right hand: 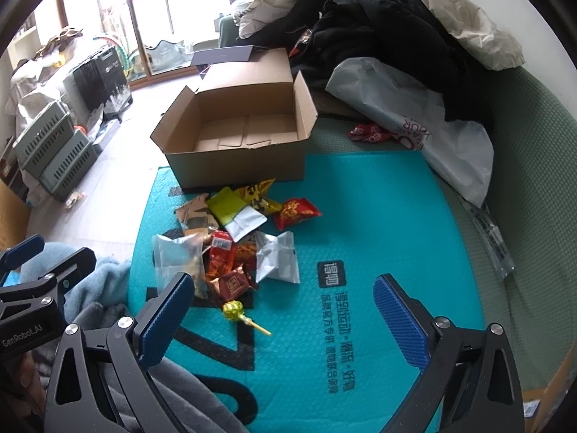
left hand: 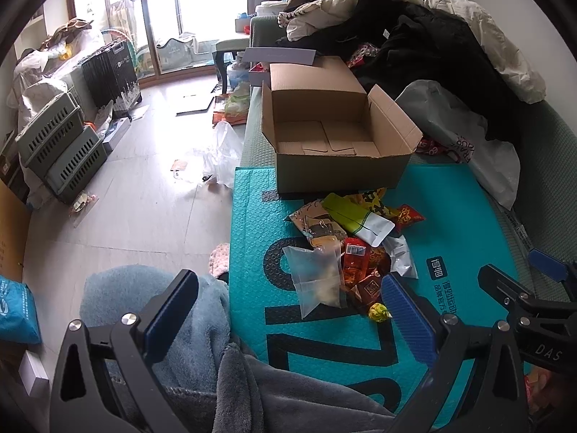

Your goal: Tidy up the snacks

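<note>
An open, empty cardboard box (left hand: 335, 133) (right hand: 238, 126) stands at the far end of a teal bubble mailer (left hand: 450, 216) (right hand: 360, 216). A pile of snack packets (left hand: 353, 238) (right hand: 234, 238) lies in front of it: a clear bag (left hand: 317, 274), a green-and-white pouch (right hand: 234, 213), a red packet (right hand: 297, 211), a silver pouch (right hand: 277, 258) and a yellow lollipop (left hand: 378, 312) (right hand: 236, 310). My left gripper (left hand: 288, 310) is open and empty, near the pile. My right gripper (right hand: 285, 310) is open and empty, just behind the lollipop; it also shows in the left wrist view (left hand: 512, 281).
The mailer lies on a green sofa (right hand: 533, 166) heaped with dark and white clothes (right hand: 396, 18) and a white plastic bag (right hand: 414, 115). Blue and grey blankets (left hand: 162, 306) lie at the near edge. On the floor to the left are grey crates (left hand: 61, 148) and a plastic bag (left hand: 223, 155).
</note>
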The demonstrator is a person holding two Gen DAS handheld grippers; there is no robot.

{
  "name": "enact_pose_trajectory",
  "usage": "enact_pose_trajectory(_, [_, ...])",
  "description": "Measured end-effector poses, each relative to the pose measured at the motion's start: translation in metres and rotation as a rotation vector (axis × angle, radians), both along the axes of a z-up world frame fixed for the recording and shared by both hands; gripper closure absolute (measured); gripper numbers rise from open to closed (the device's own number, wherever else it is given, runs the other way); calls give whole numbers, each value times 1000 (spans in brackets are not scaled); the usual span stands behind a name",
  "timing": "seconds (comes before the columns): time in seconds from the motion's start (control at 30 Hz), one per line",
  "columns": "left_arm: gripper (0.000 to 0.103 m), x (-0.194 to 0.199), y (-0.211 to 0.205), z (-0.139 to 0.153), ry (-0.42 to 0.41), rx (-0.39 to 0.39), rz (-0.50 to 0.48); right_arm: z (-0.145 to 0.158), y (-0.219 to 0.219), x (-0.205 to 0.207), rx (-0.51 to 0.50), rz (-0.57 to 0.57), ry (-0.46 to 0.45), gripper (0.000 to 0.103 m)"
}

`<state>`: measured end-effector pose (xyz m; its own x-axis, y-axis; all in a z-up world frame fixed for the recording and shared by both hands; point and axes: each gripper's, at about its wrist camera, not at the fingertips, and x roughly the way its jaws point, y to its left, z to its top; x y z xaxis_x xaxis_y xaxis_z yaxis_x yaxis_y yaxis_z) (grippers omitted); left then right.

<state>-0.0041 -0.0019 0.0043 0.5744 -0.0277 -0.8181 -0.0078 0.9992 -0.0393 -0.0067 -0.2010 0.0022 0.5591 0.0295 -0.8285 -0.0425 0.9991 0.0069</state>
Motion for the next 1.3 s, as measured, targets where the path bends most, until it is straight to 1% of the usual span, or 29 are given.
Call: enact_pose_trajectory(1.3, [0, -3, 3, 1, 11, -17, 1, -1, 0, 0, 6, 2, 12, 3])
